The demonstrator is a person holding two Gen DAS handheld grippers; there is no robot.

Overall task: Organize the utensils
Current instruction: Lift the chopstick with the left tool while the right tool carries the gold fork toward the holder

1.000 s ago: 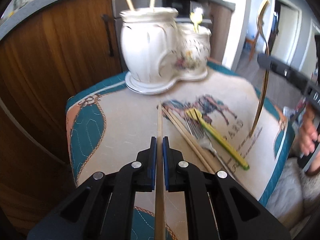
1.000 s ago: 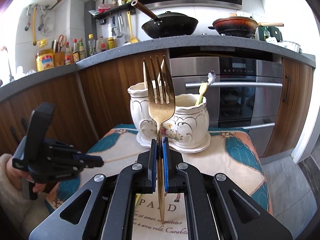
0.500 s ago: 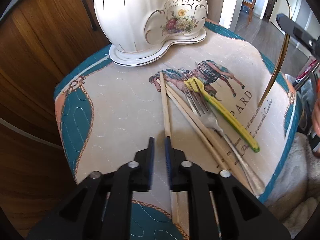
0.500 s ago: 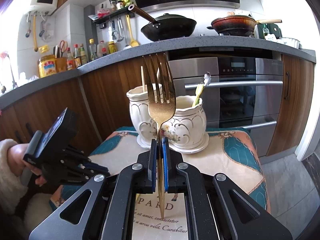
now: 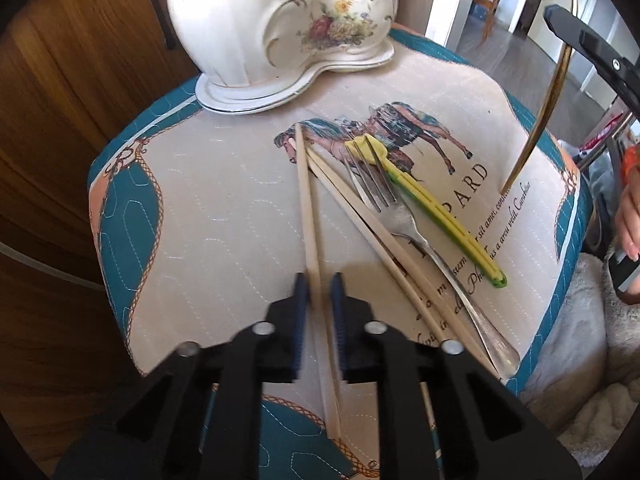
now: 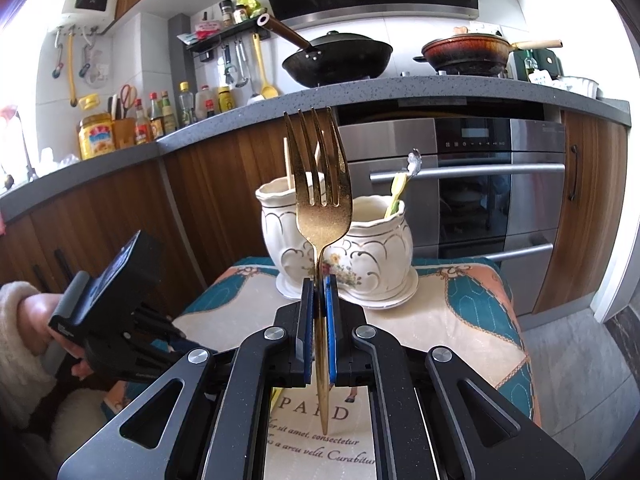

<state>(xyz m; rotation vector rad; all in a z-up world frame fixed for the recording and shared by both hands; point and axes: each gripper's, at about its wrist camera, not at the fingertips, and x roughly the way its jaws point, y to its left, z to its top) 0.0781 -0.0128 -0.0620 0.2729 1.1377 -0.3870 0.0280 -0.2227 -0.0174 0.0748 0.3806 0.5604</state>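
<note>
Left gripper [image 5: 319, 292] now tilted downward; chopstick [image 5: 308, 208], pinched earlier, is seen lying on mat [image 5: 208, 208] between closing jaws (pads not yet pressing); regrip judged underway; gold fork [image 6: 320, 200] kept pinched upright by right gripper [image 6: 319, 284], facing holder [image 6: 380, 240].

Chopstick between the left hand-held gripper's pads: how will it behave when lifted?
The chopstick looks thin, straight and wooden: probably stiff and light. Gripped near one end, its long free length may droop or pivot. It lies apart from the silver fork, so it likely lifts cleanly.
</note>
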